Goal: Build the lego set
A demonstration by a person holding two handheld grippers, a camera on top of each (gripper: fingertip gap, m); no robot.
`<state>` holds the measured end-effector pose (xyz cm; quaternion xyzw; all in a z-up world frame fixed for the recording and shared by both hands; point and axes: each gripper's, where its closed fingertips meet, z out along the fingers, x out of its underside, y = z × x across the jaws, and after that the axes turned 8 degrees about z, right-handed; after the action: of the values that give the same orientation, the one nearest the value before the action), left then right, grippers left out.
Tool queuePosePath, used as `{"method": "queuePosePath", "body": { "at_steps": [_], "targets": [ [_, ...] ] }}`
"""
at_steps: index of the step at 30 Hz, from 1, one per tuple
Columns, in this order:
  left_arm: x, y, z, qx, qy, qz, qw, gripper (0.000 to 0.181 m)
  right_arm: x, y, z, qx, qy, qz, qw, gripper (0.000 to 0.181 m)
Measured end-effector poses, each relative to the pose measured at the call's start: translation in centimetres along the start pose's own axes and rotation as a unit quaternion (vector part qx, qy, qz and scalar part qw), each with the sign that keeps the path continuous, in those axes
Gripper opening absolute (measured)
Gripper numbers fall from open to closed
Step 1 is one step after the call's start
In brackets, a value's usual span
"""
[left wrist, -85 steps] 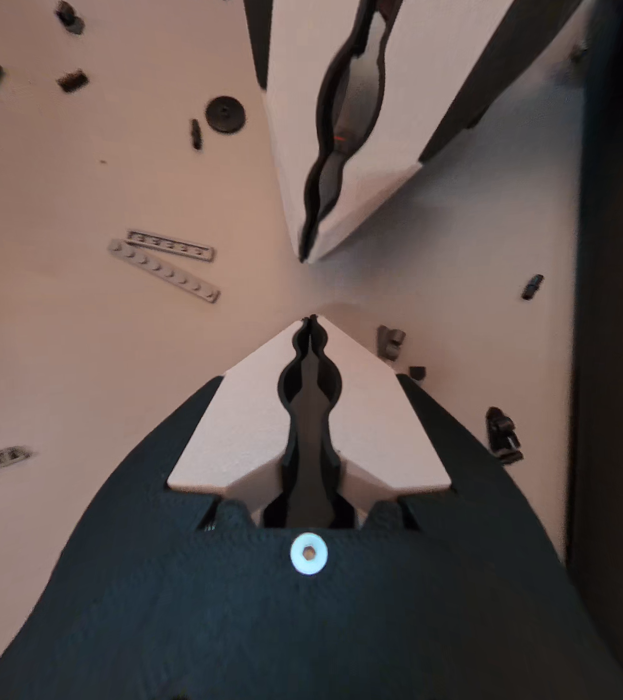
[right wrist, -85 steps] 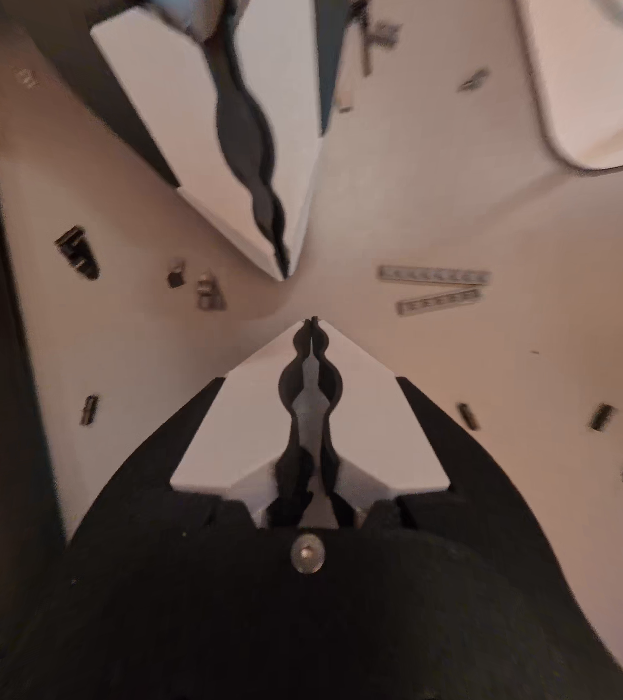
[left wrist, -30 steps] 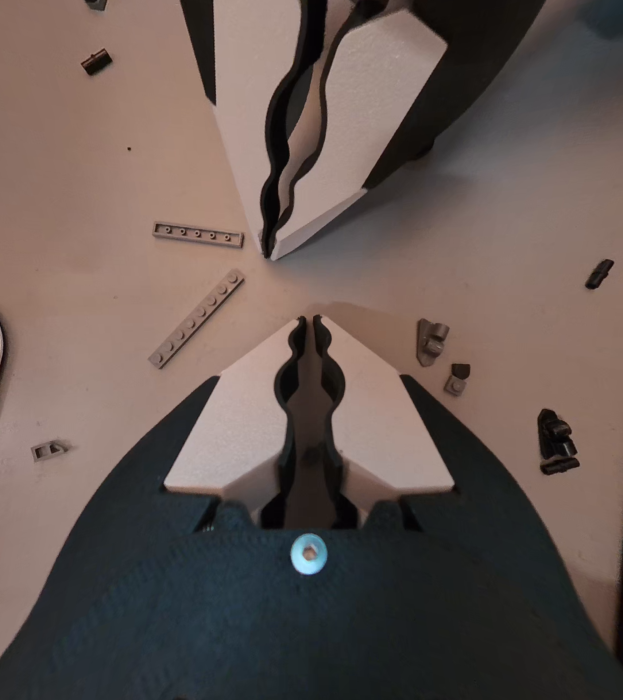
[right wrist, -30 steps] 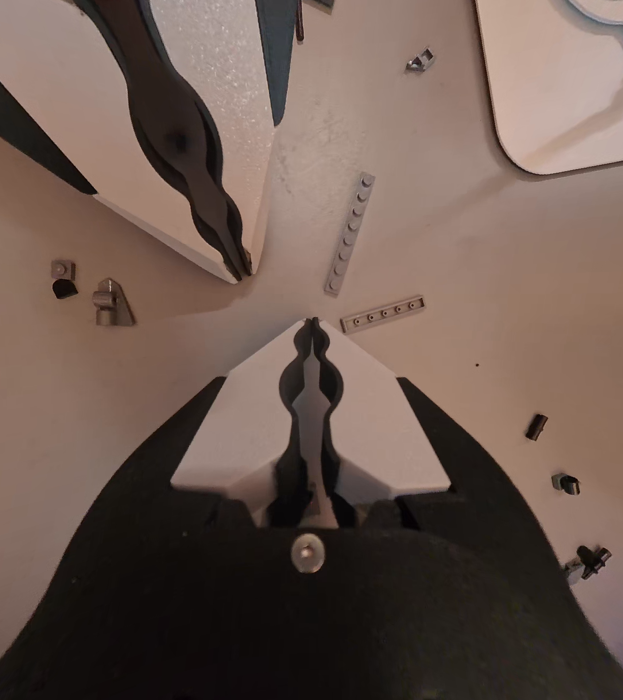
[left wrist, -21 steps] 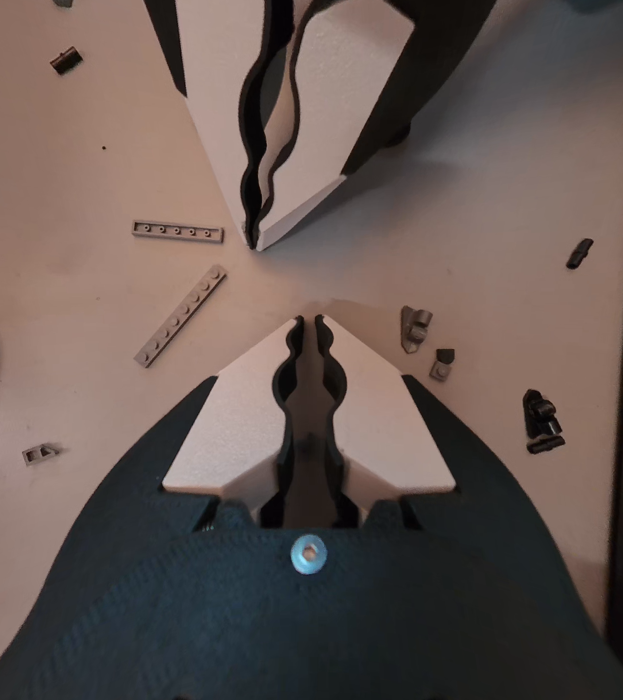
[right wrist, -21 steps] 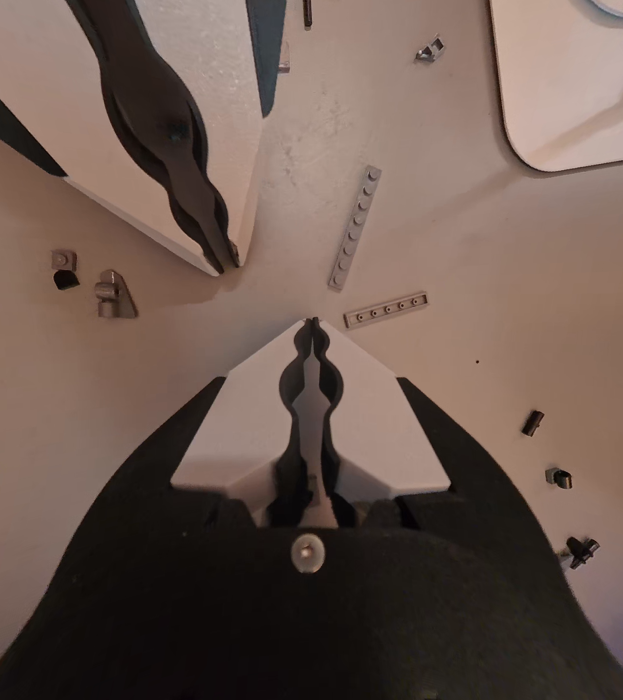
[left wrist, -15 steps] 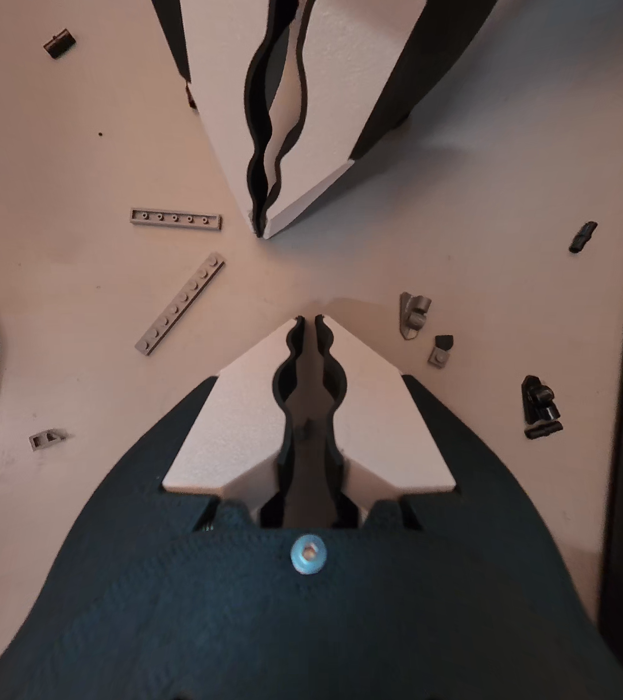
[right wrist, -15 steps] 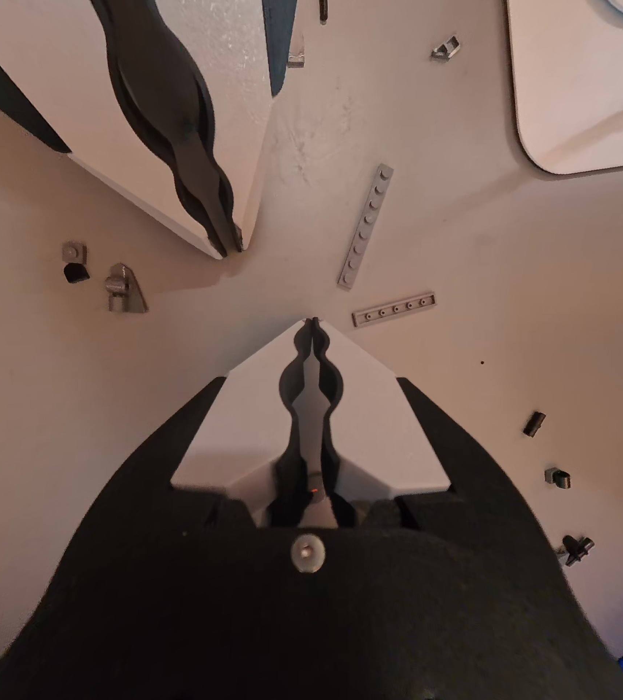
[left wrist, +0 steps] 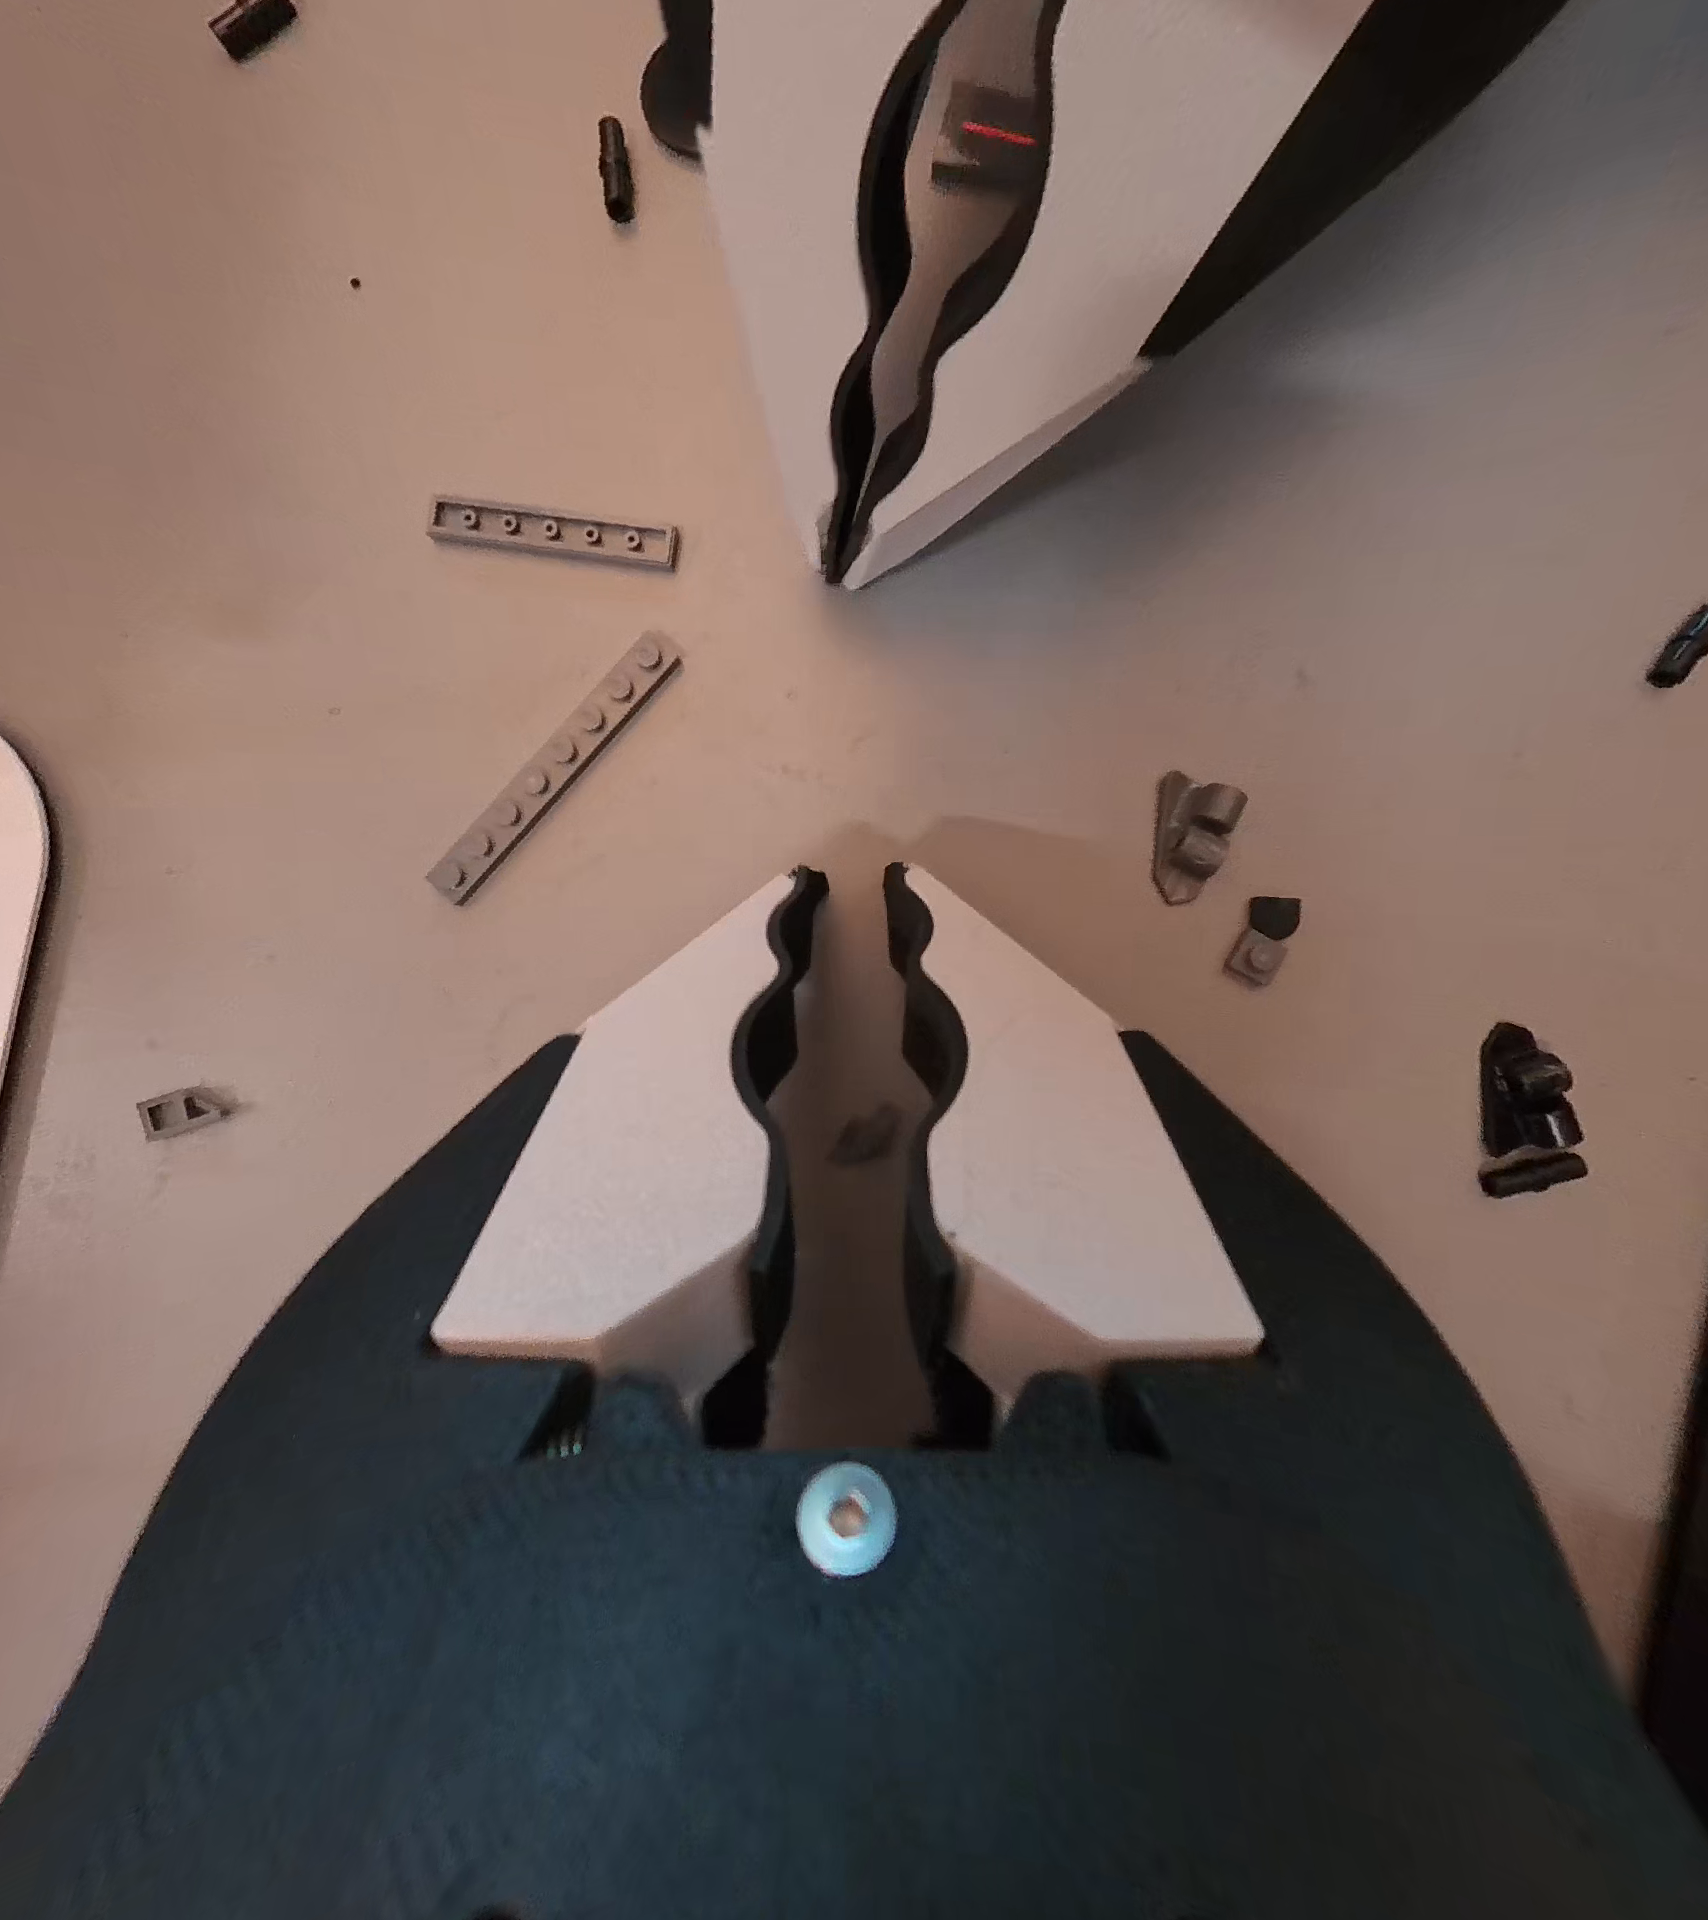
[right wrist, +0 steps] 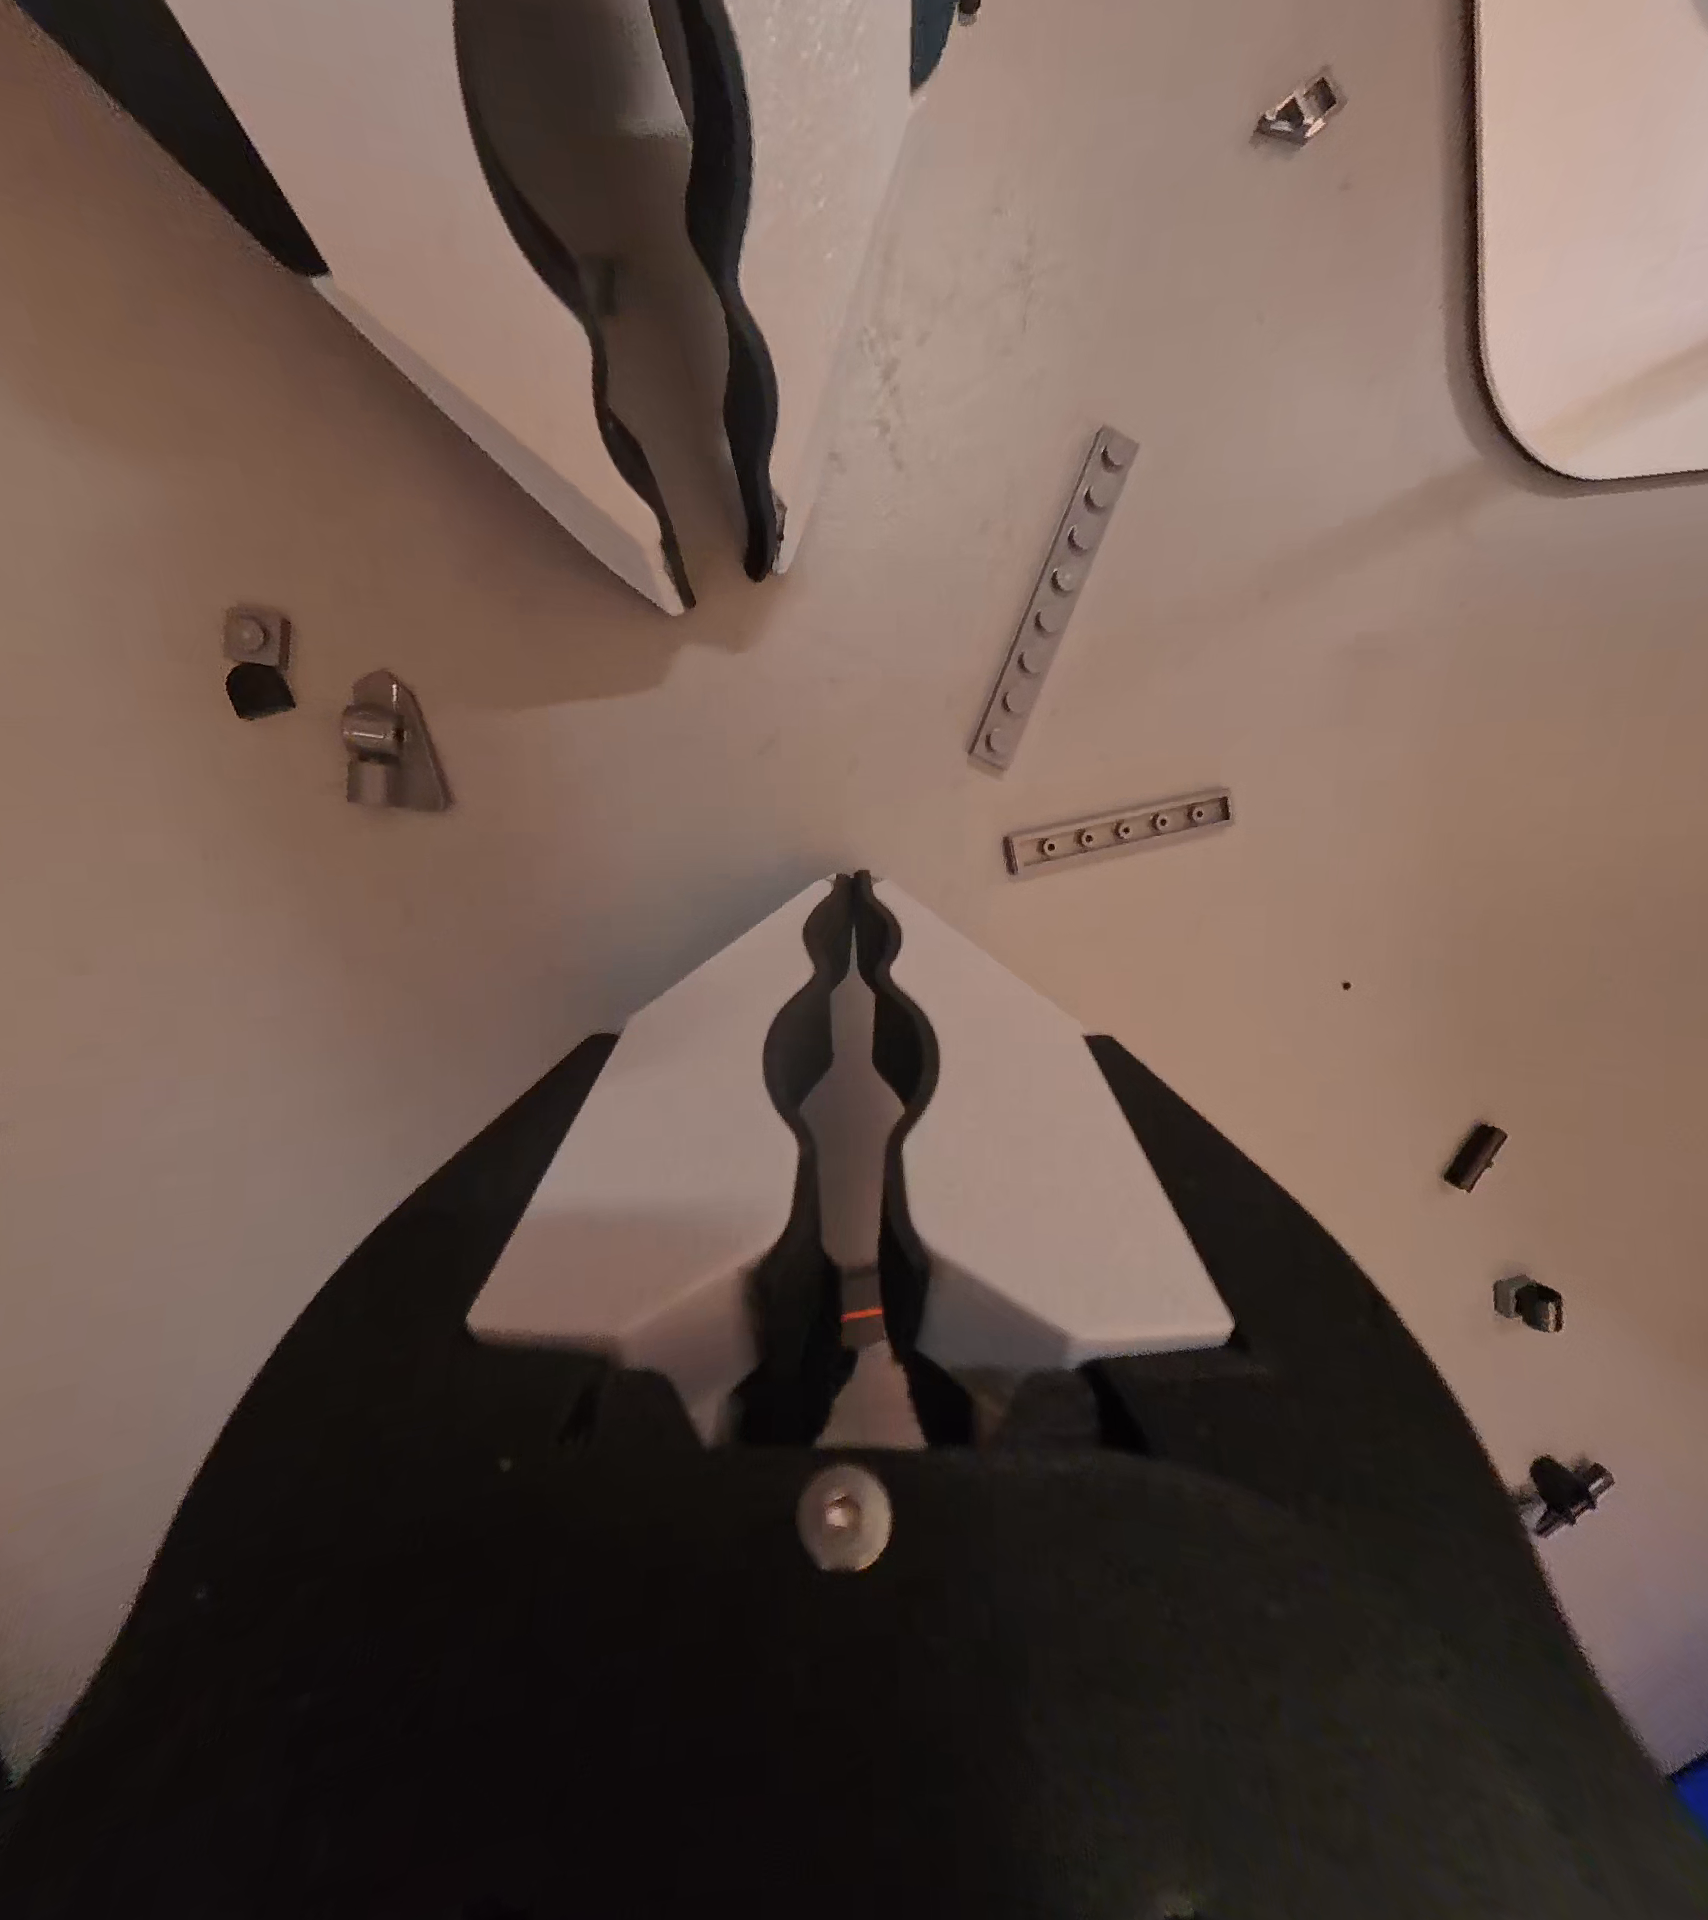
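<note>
Left of centre in the left wrist view, the long grey plate lies diagonally, up-left of my left gripper, whose tips stand narrowly parted and empty. Above it rests the shorter plate. My right gripper, tips pressed together, is likely nearer the shorter plate; nothing blocks either.

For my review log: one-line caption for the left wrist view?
Left gripper open above table; two grey plates lie ahead-left.
</note>
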<state>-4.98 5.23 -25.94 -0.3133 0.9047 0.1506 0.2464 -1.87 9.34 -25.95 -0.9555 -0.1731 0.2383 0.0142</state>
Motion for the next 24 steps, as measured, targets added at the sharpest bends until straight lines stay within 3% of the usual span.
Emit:
{"method": "queuePosePath", "body": {
  "at_steps": [16, 24],
  "targets": [
    [0.5, 0.9, -0.2, -0.015, 0.010, -0.016, 1.000, 0.015, 1.0, -3.5, -1.7, 0.029, -0.046, 0.061, 0.997, 0.003],
    [0.6, 2.4, -0.6, -0.048, 0.009, -0.031, 0.998, 0.017, -0.5, -4.4, -1.6, 0.034, -0.097, 0.107, 0.989, 0.028]
  ]
}}
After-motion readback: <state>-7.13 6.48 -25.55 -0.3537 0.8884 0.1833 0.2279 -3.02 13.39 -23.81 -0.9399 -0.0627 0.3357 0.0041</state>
